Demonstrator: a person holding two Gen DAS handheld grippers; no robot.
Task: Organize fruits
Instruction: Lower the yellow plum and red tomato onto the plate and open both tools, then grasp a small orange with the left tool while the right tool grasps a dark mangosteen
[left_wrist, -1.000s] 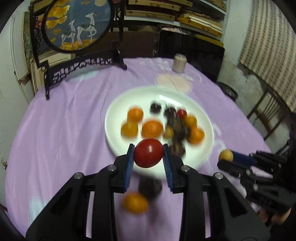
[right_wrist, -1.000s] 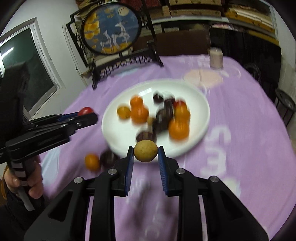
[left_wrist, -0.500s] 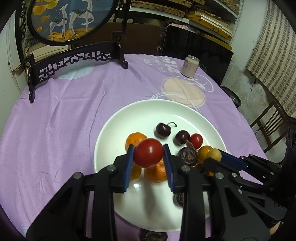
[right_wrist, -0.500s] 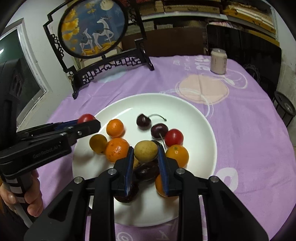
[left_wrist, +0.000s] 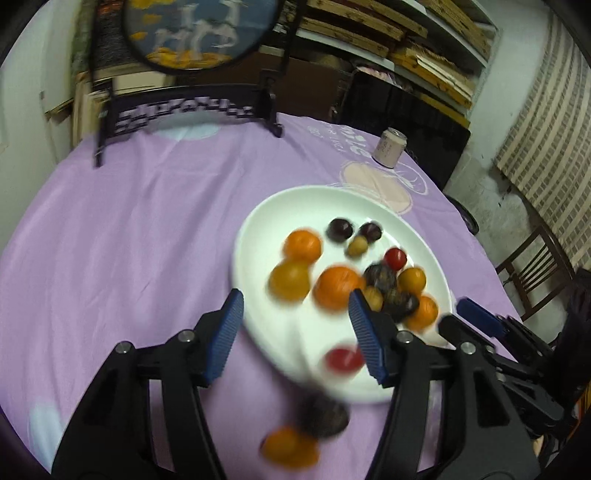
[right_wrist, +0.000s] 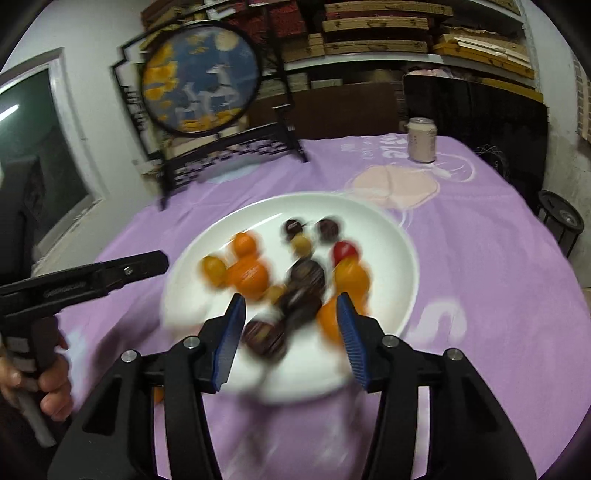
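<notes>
A white plate (left_wrist: 258, 236) on the purple tablecloth holds several fruits: oranges, dark cherries, red tomatoes, dark passion fruits and small yellow-brown ones. My left gripper (left_wrist: 295, 332) is open and empty above the plate's near edge; a blurred red tomato (left_wrist: 343, 360) lies on the plate beside its right finger. My right gripper (right_wrist: 288, 336) is open and empty over the plate's (right_wrist: 402, 254) near rim. A small yellow-brown fruit (right_wrist: 301, 244) lies among the cherries. An orange fruit (left_wrist: 290, 446) and a dark fruit (left_wrist: 323, 413) lie on the cloth in front of the plate.
A black stand with a round painted screen (left_wrist: 195, 33) stands at the table's far left. A pale drink can (left_wrist: 388, 147) stands at the far right. A wooden chair (left_wrist: 535, 273) is beyond the table's right edge. Shelves fill the back wall.
Both grippers have opened and pulled back from over the plate. The red tomato and the yellow-brown fruit are out of the jaws and lie on the plate.
</notes>
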